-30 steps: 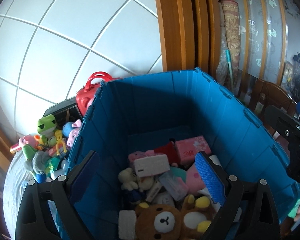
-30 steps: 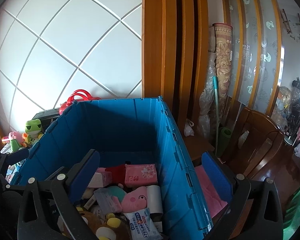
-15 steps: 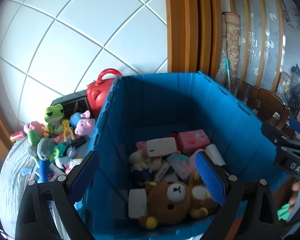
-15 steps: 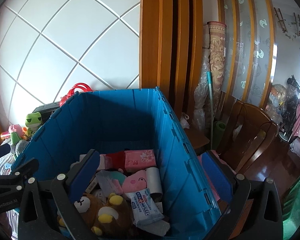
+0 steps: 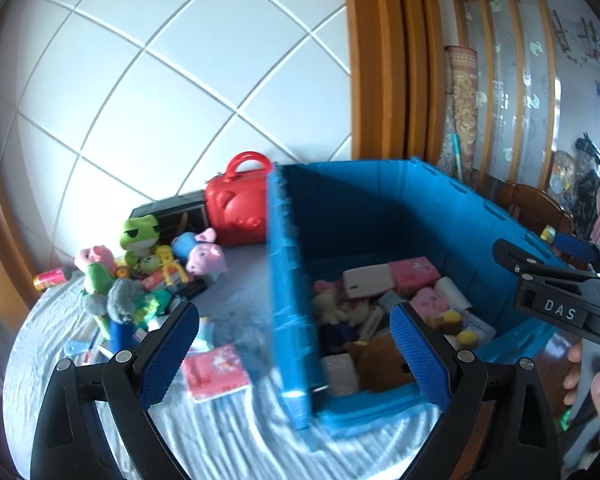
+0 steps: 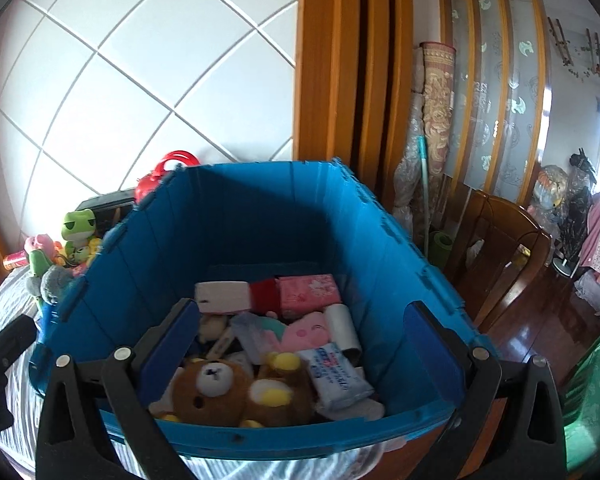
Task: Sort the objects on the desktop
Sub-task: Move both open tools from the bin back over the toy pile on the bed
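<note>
Sorting continues best if the left gripper (image 5: 292,344), fingers spread and empty like those of the right gripper (image 6: 300,344), drops squarely onto the pink packet (image 5: 216,372) (flat on the tabletop (image 5: 228,432) beside the blue bin (image 5: 288,280)), pinching its edges.

Blue crate (image 6: 260,224), open-topped, holding a brown bear plush (image 6: 214,390) and packets; plush toys (image 5: 140,264) heaped beside it.
</note>
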The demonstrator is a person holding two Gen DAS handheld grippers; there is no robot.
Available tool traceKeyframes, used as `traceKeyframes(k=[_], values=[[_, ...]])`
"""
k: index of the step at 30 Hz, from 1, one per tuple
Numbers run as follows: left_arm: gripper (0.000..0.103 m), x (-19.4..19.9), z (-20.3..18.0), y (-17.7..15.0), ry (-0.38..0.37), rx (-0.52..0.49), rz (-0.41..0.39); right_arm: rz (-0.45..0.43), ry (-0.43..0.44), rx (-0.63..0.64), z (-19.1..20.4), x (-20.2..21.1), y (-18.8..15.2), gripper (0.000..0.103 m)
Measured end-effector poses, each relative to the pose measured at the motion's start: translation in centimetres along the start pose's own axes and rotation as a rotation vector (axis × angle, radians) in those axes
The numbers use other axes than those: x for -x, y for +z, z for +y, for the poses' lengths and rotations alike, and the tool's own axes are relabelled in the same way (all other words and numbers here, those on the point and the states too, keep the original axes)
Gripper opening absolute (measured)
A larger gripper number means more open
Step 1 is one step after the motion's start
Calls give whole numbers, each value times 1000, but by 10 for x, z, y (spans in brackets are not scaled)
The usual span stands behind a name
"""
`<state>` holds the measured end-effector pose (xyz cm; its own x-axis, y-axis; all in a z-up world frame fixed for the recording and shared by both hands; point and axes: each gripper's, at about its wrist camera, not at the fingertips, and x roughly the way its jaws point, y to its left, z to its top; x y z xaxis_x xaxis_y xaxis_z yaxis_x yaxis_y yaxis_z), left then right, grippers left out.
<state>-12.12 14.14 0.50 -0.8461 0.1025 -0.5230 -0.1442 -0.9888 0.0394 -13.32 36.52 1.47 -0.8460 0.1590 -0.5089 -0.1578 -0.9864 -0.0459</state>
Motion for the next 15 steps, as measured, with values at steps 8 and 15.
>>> traceKeyframes(k=[8,15], values=[[97,9,139,-42,118,99,57,-19,114,65,127,16,-10,103],[97,-8,236,-92,219,176,160,8,252,148,247,19,-40,103]])
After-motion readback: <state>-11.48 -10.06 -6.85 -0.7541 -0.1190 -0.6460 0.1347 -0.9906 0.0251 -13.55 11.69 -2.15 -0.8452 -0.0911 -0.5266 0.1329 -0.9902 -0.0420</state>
